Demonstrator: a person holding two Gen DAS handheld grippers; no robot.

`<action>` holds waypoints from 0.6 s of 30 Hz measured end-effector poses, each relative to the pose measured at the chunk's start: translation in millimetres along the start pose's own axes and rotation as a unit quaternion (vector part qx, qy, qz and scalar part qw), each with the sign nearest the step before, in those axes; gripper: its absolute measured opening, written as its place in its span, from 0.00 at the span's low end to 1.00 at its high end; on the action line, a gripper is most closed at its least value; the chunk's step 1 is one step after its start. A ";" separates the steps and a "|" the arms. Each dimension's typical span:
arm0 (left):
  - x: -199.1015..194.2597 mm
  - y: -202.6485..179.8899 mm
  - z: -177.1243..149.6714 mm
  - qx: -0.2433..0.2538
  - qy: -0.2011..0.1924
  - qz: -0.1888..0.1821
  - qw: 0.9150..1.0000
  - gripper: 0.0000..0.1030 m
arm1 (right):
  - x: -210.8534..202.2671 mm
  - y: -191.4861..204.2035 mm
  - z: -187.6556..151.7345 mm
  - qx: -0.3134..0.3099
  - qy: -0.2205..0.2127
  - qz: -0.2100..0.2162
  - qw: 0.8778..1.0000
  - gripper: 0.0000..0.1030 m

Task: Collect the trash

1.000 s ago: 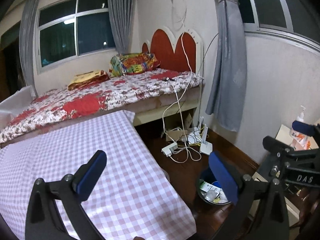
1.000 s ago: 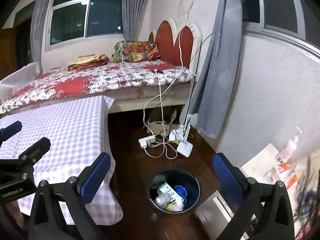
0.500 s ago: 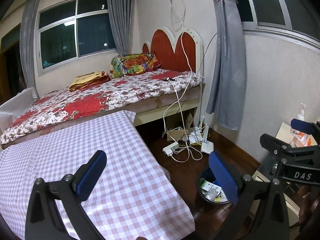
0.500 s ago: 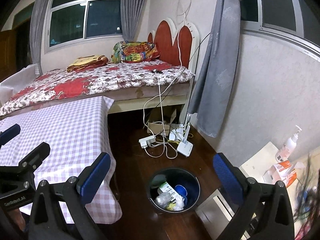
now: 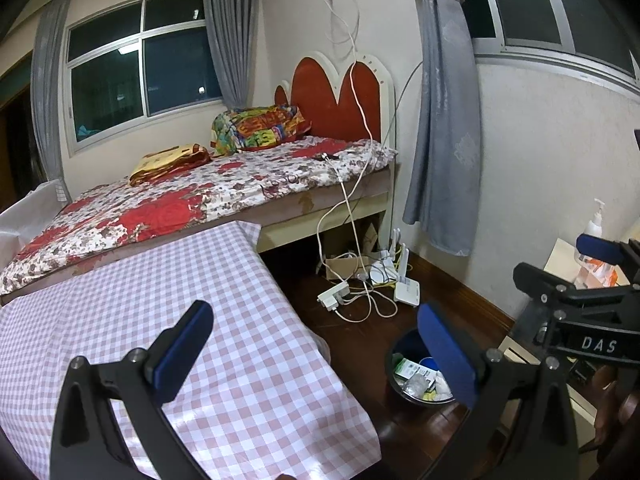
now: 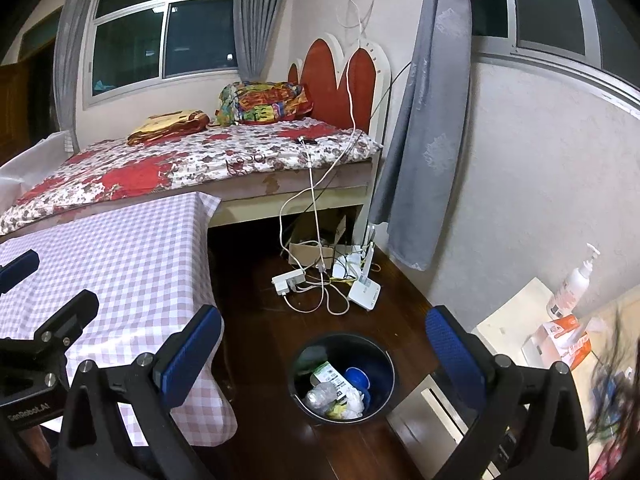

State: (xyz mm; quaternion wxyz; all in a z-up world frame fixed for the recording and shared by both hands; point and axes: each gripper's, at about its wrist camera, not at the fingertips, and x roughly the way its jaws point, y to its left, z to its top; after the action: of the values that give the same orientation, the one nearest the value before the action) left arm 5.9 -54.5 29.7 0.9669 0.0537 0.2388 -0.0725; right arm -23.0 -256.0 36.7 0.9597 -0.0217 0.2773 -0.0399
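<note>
A black round trash bin (image 6: 343, 380) stands on the dark wooden floor, holding a crumpled plastic bottle, a printed carton, a blue lid and white wrappers. In the left wrist view the trash bin (image 5: 416, 376) is partly hidden behind my left gripper's right finger. My left gripper (image 5: 316, 352) is open and empty, above the edge of the pink checked table (image 5: 160, 320). My right gripper (image 6: 324, 348) is open and empty, high above the bin. Each gripper shows at the side of the other's view.
A bed (image 6: 200, 160) with a floral cover stands behind the table. White cables, a power strip (image 6: 289, 279) and a router (image 6: 364, 292) lie on the floor by the bed. A grey curtain (image 6: 424, 140) hangs at the wall. A pump bottle (image 6: 572, 284) and an orange box sit on a low cabinet at right.
Both views have drifted slightly; the bed and floor items sit a little lower in frame. Both grippers stay open and empty.
</note>
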 end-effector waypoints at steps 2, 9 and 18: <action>0.4 -1.0 -0.1 0.000 0.002 -0.001 1.000 1.00 | -0.1 -0.5 -0.6 0.001 0.000 0.000 1.000 1.00; -1.1 -4.0 0.5 0.003 0.002 -0.002 1.000 1.00 | 0.8 -1.5 -0.4 0.000 0.000 0.000 1.000 1.00; -0.9 -5.0 0.9 0.004 0.002 -0.003 1.000 1.00 | 0.2 -1.5 -0.3 0.000 0.000 0.001 1.000 1.00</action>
State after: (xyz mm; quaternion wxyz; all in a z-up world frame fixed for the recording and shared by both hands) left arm 4.7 -59.4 30.6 0.9659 0.0567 0.2409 -0.0757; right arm -23.1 -257.6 36.5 0.9597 -0.0215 0.2774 -0.0392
